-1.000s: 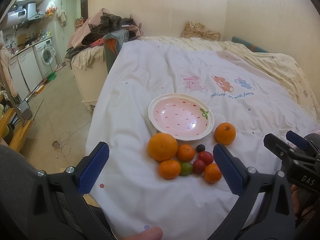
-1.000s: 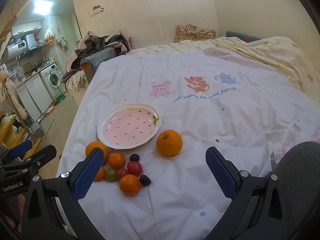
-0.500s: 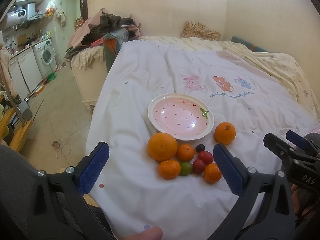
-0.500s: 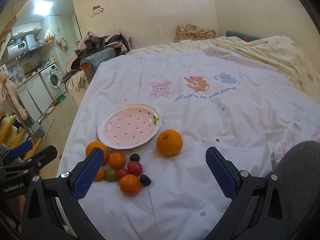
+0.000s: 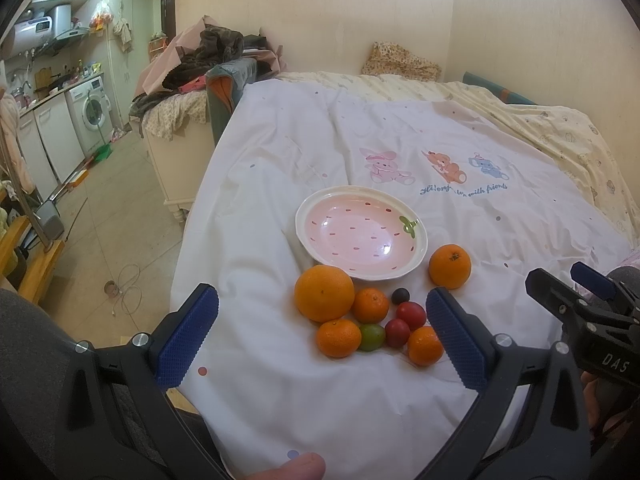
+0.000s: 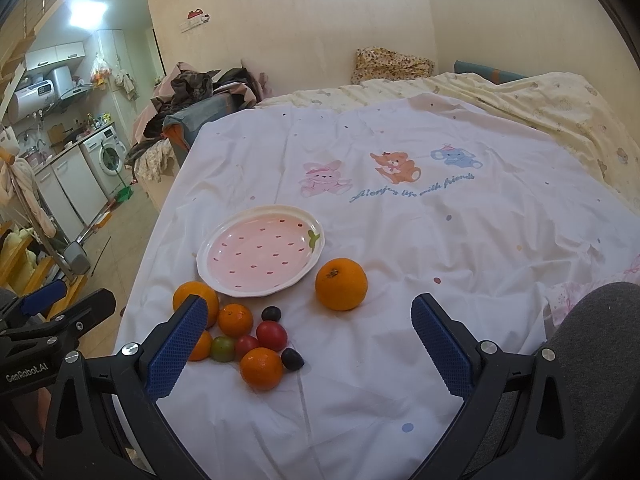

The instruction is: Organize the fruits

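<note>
The right gripper [image 6: 310,344] hangs above the sheet with its jaws spread wide and nothing between them; the left gripper [image 5: 322,344] is the same, wide apart and empty, low in its own view. No fruit is on the plate yet, so the step in hand looks like a first pick. To do it well, I would take the lone orange [image 6: 341,284] with the right gripper: it sits apart from the rest, so the fingers can pass on either side without knocking a neighbour. Come down over its middle, close gently, since the round skin may roll on the soft bedding.

In the right wrist view that orange lies at frame centre, just above the gap between the blue pads. The strawberry plate [image 6: 218,280] is to its upper left, just beside it, empty. The cluster of small fruits [image 6: 256,340] sits lower left, partly behind the left pad, packed touching one another.

In the left wrist view the big orange [image 5: 324,293] touches the plate's near rim, at centre.
</note>
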`<move>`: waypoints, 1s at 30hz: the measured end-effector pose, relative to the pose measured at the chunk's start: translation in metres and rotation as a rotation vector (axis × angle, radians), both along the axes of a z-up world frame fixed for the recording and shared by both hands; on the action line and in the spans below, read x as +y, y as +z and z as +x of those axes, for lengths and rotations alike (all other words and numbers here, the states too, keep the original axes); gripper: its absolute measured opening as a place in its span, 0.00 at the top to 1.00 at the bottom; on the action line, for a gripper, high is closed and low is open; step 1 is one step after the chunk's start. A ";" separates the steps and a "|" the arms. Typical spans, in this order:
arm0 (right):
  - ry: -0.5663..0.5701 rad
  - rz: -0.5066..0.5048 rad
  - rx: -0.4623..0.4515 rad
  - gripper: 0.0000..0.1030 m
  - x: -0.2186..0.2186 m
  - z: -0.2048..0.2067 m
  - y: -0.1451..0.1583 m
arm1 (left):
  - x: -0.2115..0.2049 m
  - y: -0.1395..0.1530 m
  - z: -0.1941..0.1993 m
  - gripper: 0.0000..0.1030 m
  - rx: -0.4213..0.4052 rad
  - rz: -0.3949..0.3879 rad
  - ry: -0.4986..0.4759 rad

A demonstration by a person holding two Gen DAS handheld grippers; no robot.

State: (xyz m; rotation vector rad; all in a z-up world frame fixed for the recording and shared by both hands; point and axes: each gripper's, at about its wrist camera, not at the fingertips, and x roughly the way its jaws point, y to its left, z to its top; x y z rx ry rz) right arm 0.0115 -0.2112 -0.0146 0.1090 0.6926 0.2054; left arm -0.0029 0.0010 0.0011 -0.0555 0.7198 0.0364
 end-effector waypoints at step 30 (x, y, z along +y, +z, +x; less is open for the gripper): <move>-0.002 -0.001 0.003 0.00 -0.001 0.000 0.002 | -0.001 -0.006 0.006 0.01 0.011 -0.018 0.002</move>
